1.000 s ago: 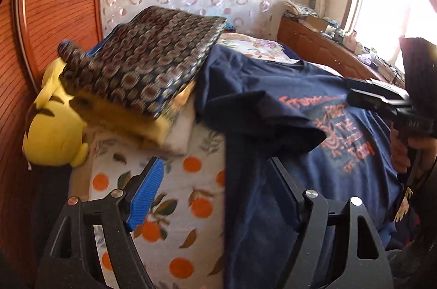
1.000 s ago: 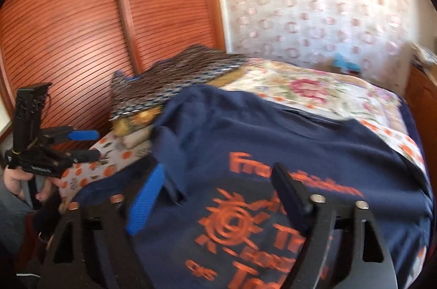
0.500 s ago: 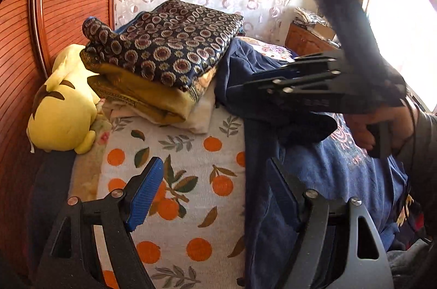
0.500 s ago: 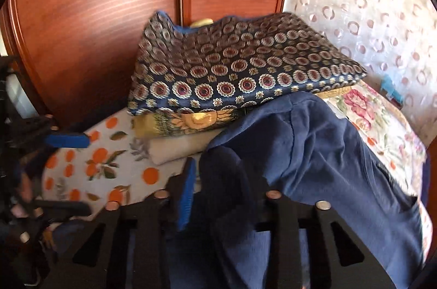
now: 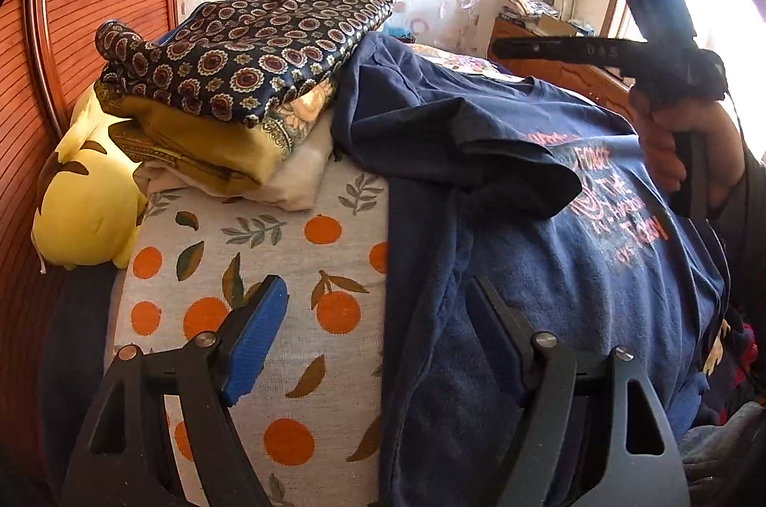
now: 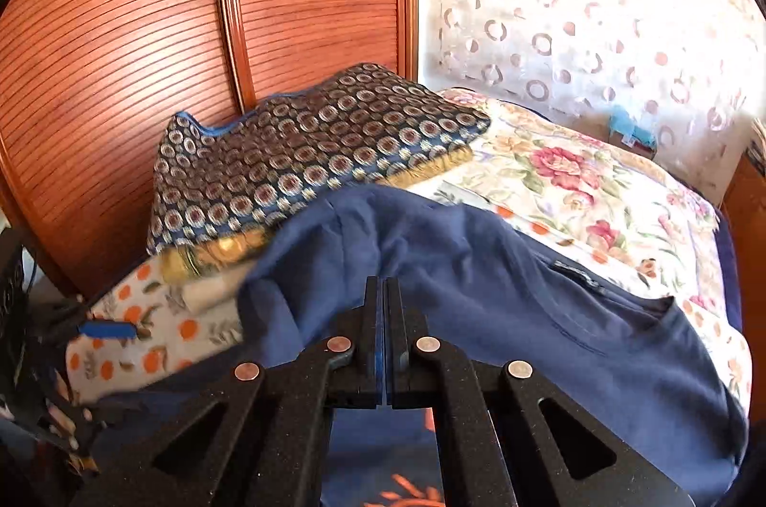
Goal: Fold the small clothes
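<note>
Gaping wide in the foreground, left gripper hovering with the side edge of the navy T-shirt lying between its fingers, unpinched. Spreading across the orange-print sheet, long axis running away from the tongs, printed chest facing up, neck end pointing to the far floral bedspread. Right gripper pressing fully together at the folded-over sleeve; cannot tell whether gripping fabric. Beyond, sitting left: stacked folded clothes, yellow plush toy.
</note>
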Demonstrator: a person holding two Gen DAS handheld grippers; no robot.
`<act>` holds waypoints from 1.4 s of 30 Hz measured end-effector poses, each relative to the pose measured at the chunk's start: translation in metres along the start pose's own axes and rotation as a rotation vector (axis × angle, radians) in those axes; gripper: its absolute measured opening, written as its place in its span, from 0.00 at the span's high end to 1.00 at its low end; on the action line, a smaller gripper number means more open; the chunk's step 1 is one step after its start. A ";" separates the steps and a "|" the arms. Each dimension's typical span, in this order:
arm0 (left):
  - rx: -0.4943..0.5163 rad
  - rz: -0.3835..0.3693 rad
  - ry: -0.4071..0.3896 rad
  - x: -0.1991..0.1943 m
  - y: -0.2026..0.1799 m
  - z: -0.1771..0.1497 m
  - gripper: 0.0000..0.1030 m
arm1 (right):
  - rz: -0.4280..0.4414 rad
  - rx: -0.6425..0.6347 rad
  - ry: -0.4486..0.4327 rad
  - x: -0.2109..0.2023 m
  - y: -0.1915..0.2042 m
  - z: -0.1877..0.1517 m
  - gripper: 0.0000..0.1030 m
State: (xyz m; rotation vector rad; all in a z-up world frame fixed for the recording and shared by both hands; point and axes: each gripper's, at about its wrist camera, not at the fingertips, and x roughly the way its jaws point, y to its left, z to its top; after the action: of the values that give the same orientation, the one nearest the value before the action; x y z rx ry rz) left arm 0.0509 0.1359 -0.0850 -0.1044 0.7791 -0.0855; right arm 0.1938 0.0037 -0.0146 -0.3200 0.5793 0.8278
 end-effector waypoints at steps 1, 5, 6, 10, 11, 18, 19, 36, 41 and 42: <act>-0.002 0.001 0.000 0.000 0.000 0.000 0.25 | 0.018 -0.006 0.011 0.002 0.004 0.000 1.00; -0.001 0.004 0.020 0.006 -0.002 -0.001 0.25 | 0.093 -0.079 0.041 0.019 0.038 -0.001 0.72; 0.005 0.011 0.028 0.008 -0.003 -0.002 0.25 | 0.127 -0.097 0.055 0.027 0.049 -0.001 0.64; 0.026 0.042 0.037 0.012 -0.004 -0.004 0.25 | 0.141 -0.171 0.125 0.056 0.074 -0.003 0.59; 0.026 0.046 0.036 0.013 -0.003 -0.004 0.25 | 0.123 -0.193 0.158 0.064 0.080 -0.003 0.59; 0.051 0.099 0.039 0.015 -0.005 -0.003 0.25 | 0.121 -0.179 0.163 0.069 0.065 0.003 0.97; 0.049 0.099 0.040 0.015 -0.005 -0.003 0.25 | 0.124 -0.118 0.126 0.061 0.053 0.005 0.97; 0.048 0.101 0.031 0.016 -0.005 -0.002 0.24 | -0.028 0.191 0.056 0.035 -0.033 -0.053 0.51; 0.050 0.101 0.029 0.015 -0.004 -0.002 0.24 | 0.056 0.142 0.152 0.080 -0.003 -0.061 0.51; 0.050 0.101 0.029 0.016 -0.003 -0.002 0.24 | 0.063 0.138 0.179 0.090 0.000 -0.064 0.51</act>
State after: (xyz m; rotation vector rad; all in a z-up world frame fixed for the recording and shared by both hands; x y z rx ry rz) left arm 0.0603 0.1307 -0.0969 -0.0164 0.8094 -0.0107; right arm 0.2197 0.0265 -0.1199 -0.2515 0.8132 0.8198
